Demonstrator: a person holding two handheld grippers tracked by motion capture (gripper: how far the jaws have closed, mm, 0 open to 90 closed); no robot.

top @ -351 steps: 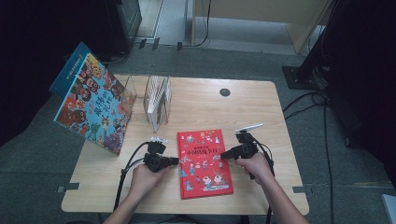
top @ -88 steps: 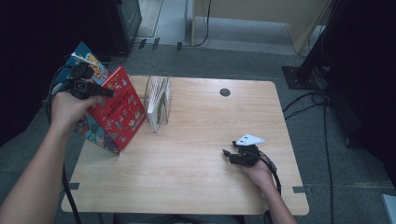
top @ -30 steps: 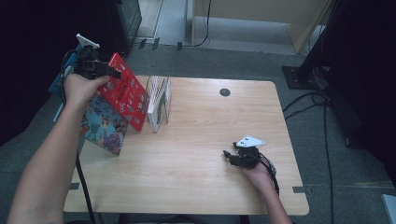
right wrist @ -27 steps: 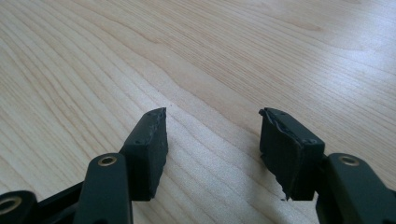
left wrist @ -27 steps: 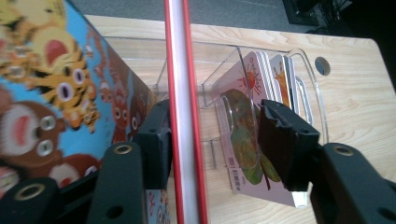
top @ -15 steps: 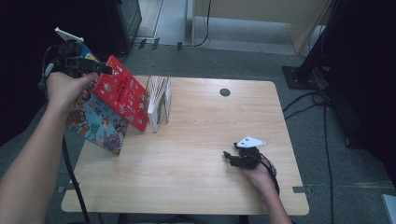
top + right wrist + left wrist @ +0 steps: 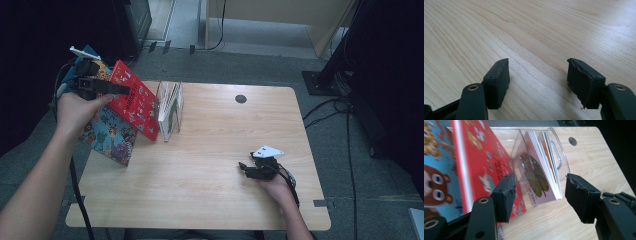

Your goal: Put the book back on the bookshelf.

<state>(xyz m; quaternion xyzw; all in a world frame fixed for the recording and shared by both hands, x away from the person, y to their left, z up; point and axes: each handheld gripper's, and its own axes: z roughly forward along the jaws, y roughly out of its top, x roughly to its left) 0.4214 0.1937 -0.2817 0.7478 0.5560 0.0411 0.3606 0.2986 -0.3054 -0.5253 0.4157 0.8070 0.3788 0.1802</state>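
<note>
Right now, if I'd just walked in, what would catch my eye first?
Probably the red book at the table's left edge, leaning against a bigger blue picture book. The left tool hangs open at its top edge, its jaws having just been opening, with nothing pressed between them. Beside it a clear rack holds thin books, and the right tool rests open on the bare wooden table.
</note>
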